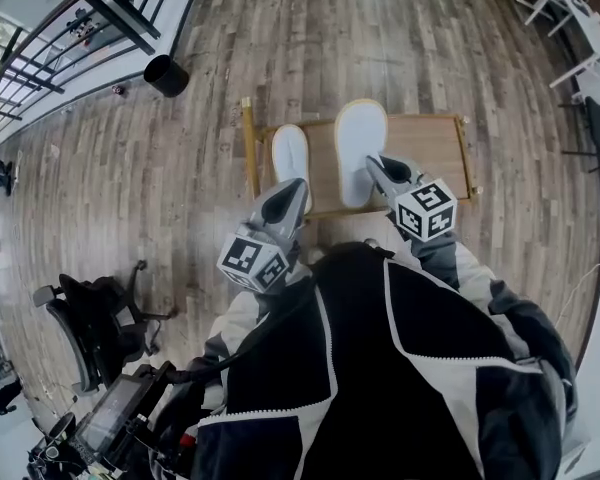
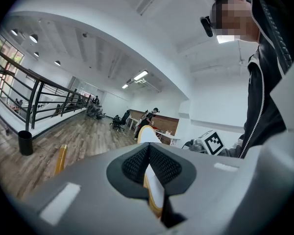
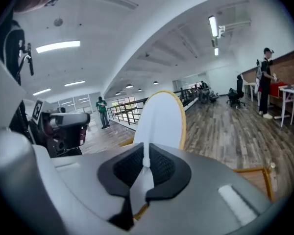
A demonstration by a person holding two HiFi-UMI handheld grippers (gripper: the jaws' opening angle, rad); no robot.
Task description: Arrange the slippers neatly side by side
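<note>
Two white slippers with yellowish rims hang over a low wooden table. My left gripper is shut on the heel end of the smaller-looking left slipper. My right gripper is shut on the right slipper. In the left gripper view, the left slipper runs edge-on between the pads of my left gripper. In the right gripper view, the right slipper stands broad and upright beyond my right gripper, its thin edge pinched between the pads. The two slippers lie roughly parallel, toes pointing away from me.
The table has a raised wooden rail round it. A black bin stands on the plank floor at the far left by a metal railing. An office chair is at my left, white tables at the far right.
</note>
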